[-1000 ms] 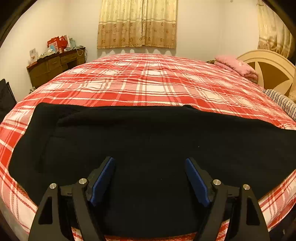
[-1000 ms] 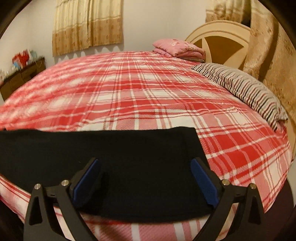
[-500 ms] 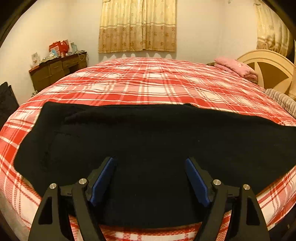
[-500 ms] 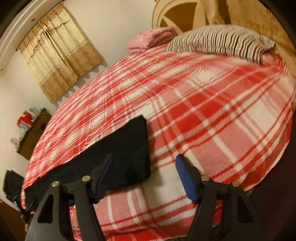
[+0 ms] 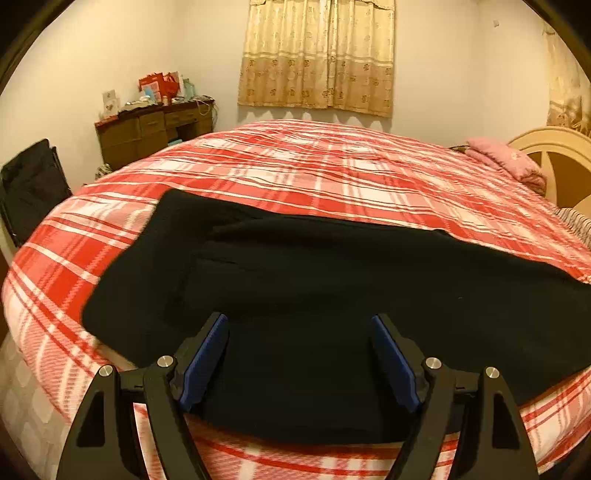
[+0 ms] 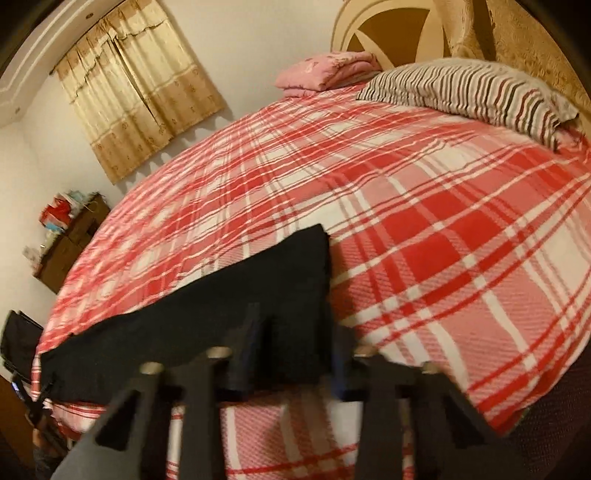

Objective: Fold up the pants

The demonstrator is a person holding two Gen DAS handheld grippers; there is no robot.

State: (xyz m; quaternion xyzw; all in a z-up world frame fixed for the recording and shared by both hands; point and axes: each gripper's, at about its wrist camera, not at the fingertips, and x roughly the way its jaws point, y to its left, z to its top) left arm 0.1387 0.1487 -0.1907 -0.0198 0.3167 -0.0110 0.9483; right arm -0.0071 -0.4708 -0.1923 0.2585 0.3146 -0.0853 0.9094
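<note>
Left wrist view first: my left gripper (image 5: pixel 299 354) hangs over the near edge of the bed (image 5: pixel 332 173), its two blue-padded fingers (image 5: pixel 205 356) spread wide with nothing between them. Black pants (image 5: pixel 314 291) lie flat on the red plaid blanket, stretched across the bed's near side. Their fabric is so dark that seams and folds barely show; I can only make out a faint ridge running across the upper part. On the right the cloth runs off toward the frame edge, and the lower edge of the pants is partly hidden behind my own fingers.

From the right wrist view, my right gripper (image 6: pixel 295 354) is blurred. Its fingers (image 6: pixel 247 347) stand closer together than the left ones, at the end of the pants (image 6: pixel 207 321) nearest the bed's edge, with black cloth showing between them, but I cannot tell whether they pinch it or merely sit over it. One pad shows only as a smear of blue. The pants run away leftward along the bed's near side, and their far end is lost in the dim corner.

Toward the head of the bed sits a striped pillow (image 6: pixel 469 92), with a folded pink cloth (image 6: pixel 325 72) just beside it and a cream headboard (image 6: pixel 388 33) behind, cut off at the top. Past the far side of the bed hang beige curtains (image 5: pixel 317 55), and a brown dresser (image 5: pixel 151 133) stands against the wall, its clutter too small to identify.
</note>
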